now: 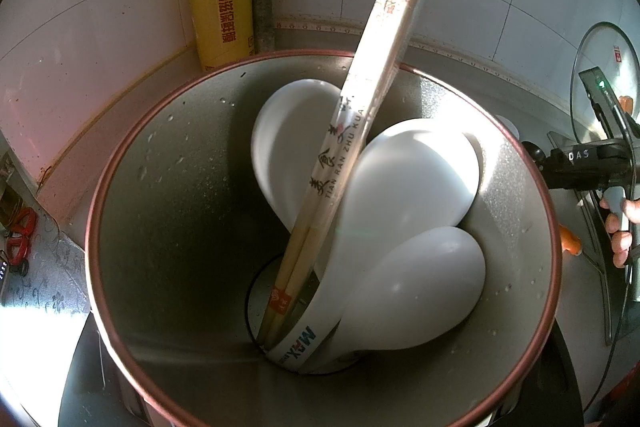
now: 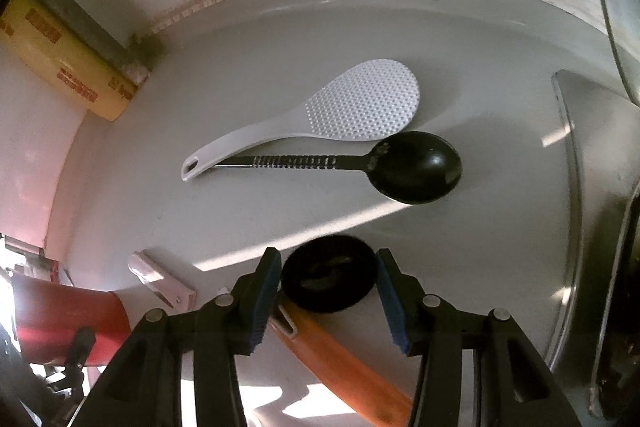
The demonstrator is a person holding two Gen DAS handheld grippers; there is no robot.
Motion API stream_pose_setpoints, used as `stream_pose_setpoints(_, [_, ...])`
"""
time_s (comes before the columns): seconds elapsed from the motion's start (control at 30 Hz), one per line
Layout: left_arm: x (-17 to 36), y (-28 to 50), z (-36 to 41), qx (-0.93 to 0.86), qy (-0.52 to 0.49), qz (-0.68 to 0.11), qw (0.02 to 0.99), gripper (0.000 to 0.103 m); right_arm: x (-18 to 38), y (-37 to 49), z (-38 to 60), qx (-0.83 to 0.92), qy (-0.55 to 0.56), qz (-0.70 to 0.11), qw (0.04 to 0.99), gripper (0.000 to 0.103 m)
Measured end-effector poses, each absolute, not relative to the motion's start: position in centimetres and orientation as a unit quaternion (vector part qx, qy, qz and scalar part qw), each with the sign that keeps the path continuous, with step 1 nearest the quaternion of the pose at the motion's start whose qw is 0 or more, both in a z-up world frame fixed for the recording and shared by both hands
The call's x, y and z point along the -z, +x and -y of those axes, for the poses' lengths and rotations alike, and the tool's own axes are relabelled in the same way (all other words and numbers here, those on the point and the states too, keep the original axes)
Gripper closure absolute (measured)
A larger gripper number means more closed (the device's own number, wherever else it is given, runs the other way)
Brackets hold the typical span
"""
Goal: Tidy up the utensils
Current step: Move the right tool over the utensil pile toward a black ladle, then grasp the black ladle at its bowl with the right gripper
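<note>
Left gripper [image 1: 316,415] sits clenched around a red-rimmed utensil holder [image 1: 120,187], its dark fingers [image 1: 84,367] flanking the wall. Inside the holder lean sleeved bamboo chopsticks [image 1: 360,131] and white spoons [image 1: 408,179]. To the right, the right gripper [image 2: 326,287] is released, its blue pads [image 2: 266,291] either side of the black head [image 2: 328,279] of an orange-handled utensil [image 2: 340,359]. Beyond it, a white rice paddle [image 2: 360,107] and a black spoon [image 2: 416,167] lie touching on the counter [image 2: 280,211].

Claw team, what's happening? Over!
Left claw shut, camera looking into holder. Right claw open, straddling orange-handled scoop. Rice paddle and black spoon lie beyond.
</note>
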State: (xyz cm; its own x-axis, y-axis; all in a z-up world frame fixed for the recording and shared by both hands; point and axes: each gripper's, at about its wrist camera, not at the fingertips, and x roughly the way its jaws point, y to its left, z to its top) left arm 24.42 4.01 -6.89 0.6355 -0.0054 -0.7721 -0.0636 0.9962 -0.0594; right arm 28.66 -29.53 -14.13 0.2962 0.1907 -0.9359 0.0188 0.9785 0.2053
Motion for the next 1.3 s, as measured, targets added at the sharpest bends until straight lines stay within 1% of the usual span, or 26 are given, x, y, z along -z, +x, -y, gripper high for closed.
stream_pose_setpoints(0.07, [6.9, 24.4, -4.0, -0.016, -0.04, -0.426, 0.903, 0.013, 13.6, 28.8, 29.4, -0.06, 0.095, -0.582, 0.806, 0.049])
stream_pose_setpoints(0.1, [6.9, 24.4, -4.0, -0.016, -0.04, -0.426, 0.903, 0.013, 13.2, 28.7, 29.6, -0.062, 0.098, -0.576, 0.809, 0.046])
stream_pose_setpoints(0.13, [6.9, 24.4, -4.0, -0.016, -0.04, -0.427, 0.903, 0.013, 12.7, 28.5, 29.8, -0.063, 0.101, -0.569, 0.814, 0.046])
stream_pose_setpoints(0.3, [6.9, 24.4, -4.0, -0.016, -0.04, -0.426, 0.904, 0.013, 11.6, 27.8, 31.5, -0.049, 0.128, -0.547, 0.826, 0.046])
stream_pose_setpoints(0.57, [6.9, 24.4, -4.0, -0.016, -0.041, -0.427, 0.903, 0.013, 13.3, 27.5, 33.1, -0.042, 0.17, -0.547, 0.819, 0.049])
stream_pose_setpoints(0.63, [6.9, 24.3, -4.0, -0.016, -0.04, -0.427, 0.903, 0.013, 13.8, 27.5, 33.0, -0.045, 0.176, -0.546, 0.818, 0.054])
stream_pose_setpoints(0.77, [6.9, 24.3, -4.0, -0.016, -0.041, -0.427, 0.903, 0.013, 14.3, 27.7, 32.3, -0.053, 0.17, -0.546, 0.819, 0.058])
stream_pose_setpoints(0.83, [6.9, 24.3, -4.0, -0.016, -0.041, -0.427, 0.903, 0.013, 14.8, 27.8, 31.9, -0.057, 0.173, -0.545, 0.818, 0.066])
stream_pose_setpoints(0.97, [6.9, 24.3, -4.1, -0.016, -0.041, -0.426, 0.903, 0.013, 15.2, 27.5, 32.2, -0.067, 0.183, -0.539, 0.82, 0.069])
stream_pose_setpoints(1.03, [6.9, 24.3, -4.1, -0.016, -0.041, -0.427, 0.903, 0.013, 15.2, 27.3, 32.4, -0.068, 0.182, -0.537, 0.821, 0.074])
stream_pose_setpoints(1.17, [6.9, 24.4, -4.1, -0.016, -0.041, -0.427, 0.903, 0.013, 15.4, 27.3, 32.3, -0.066, 0.183, -0.534, 0.823, 0.08])
stream_pose_setpoints(1.27, [6.9, 24.4, -4.1, -0.016, -0.04, -0.427, 0.903, 0.013, 15.7, 27.1, 32.0, -0.068, 0.181, -0.532, 0.824, 0.089])
stream_pose_setpoints(1.3, [6.9, 24.4, -4.1, -0.016, -0.04, -0.427, 0.903, 0.013, 15.8, 27.3, 31.9, -0.066, 0.179, -0.532, 0.825, 0.094])
